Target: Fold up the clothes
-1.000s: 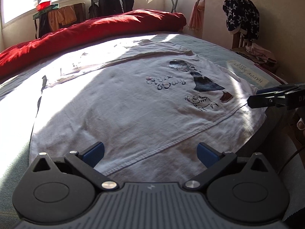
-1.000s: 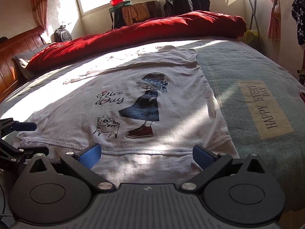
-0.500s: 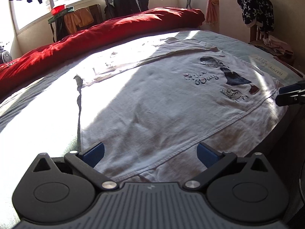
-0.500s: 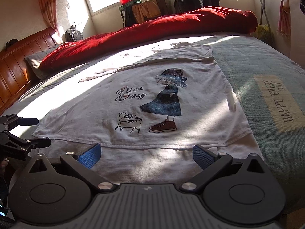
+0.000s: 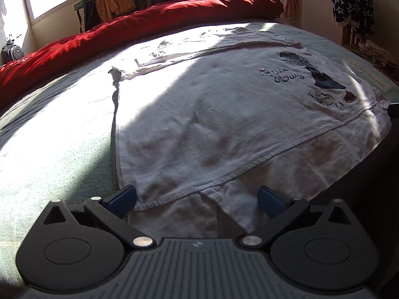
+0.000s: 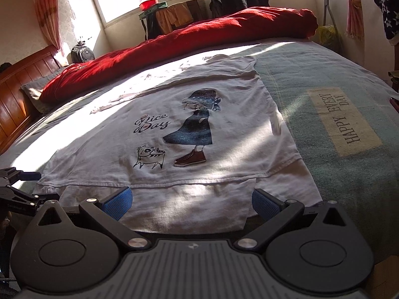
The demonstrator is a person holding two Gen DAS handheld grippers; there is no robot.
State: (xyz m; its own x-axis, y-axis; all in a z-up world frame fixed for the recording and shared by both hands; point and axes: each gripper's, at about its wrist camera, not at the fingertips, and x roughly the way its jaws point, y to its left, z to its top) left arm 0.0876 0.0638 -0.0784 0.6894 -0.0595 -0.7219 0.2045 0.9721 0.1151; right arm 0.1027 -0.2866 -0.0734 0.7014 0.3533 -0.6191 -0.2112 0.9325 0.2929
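Observation:
A white T-shirt (image 5: 212, 114) with a girl-and-cat print and the words "Nice Day" lies flat, front up, on the bed; the same T-shirt (image 6: 174, 134) fills the right wrist view. Its hem hangs slightly over the near bed edge. My left gripper (image 5: 197, 200) stands open at the hem's left corner, blue pads either side of the cloth edge, nothing pinched. My right gripper (image 6: 190, 203) is open at the hem's right part. In the right wrist view the left gripper (image 6: 20, 186) shows at the far left.
A pale green bedcover (image 6: 349, 94) with a "HAPPY EVERY DAY" label lies under the shirt. A red duvet (image 6: 199, 32) is bunched along the far side. A wooden headboard (image 6: 15, 94) is at left; a chair with a star-patterned garment (image 5: 351, 2) stands at right.
The left gripper has slid leftward along the hem to the shirt's left corner. The right gripper has shifted slightly left too. Both stay open; the shirt has not moved.

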